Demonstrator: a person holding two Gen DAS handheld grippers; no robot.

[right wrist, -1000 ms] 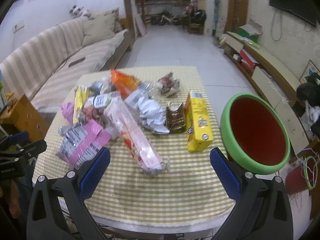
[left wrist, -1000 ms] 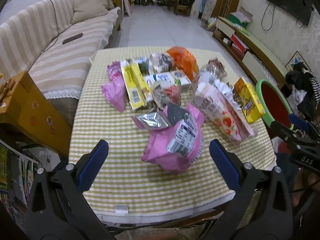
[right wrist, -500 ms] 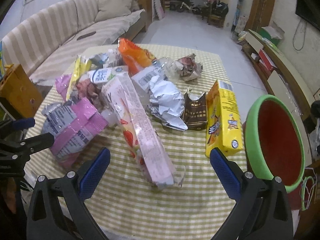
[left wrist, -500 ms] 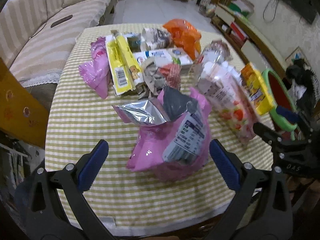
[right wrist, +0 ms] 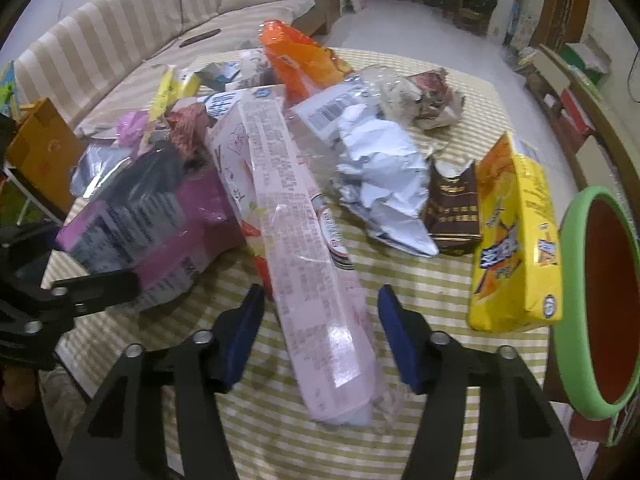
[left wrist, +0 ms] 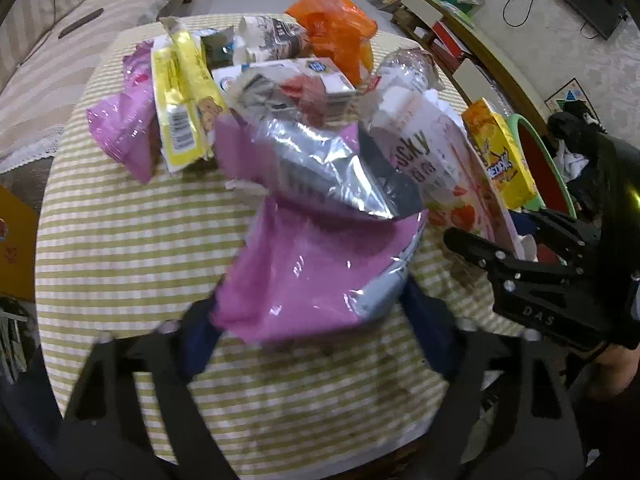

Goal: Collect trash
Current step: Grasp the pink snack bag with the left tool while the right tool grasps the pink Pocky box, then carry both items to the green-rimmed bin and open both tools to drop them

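A heap of trash wrappers lies on a striped tablecloth. My left gripper is open, its jaws on either side of the near end of a big pink foil bag, which also shows in the right wrist view. My right gripper is open, its jaws astride the near end of a long pale pink packet; I cannot tell whether they touch it. A green-rimmed red bin stands at the table's right edge.
A yellow box, brown wrapper, crumpled silver foil and orange bag lie further back. A yellow packet and small pink bag lie left. A striped sofa lies beyond.
Both grippers have moved forward and down onto the pile and narrowed: the left now brackets the pink foil bag, the right the long pale pink packet.
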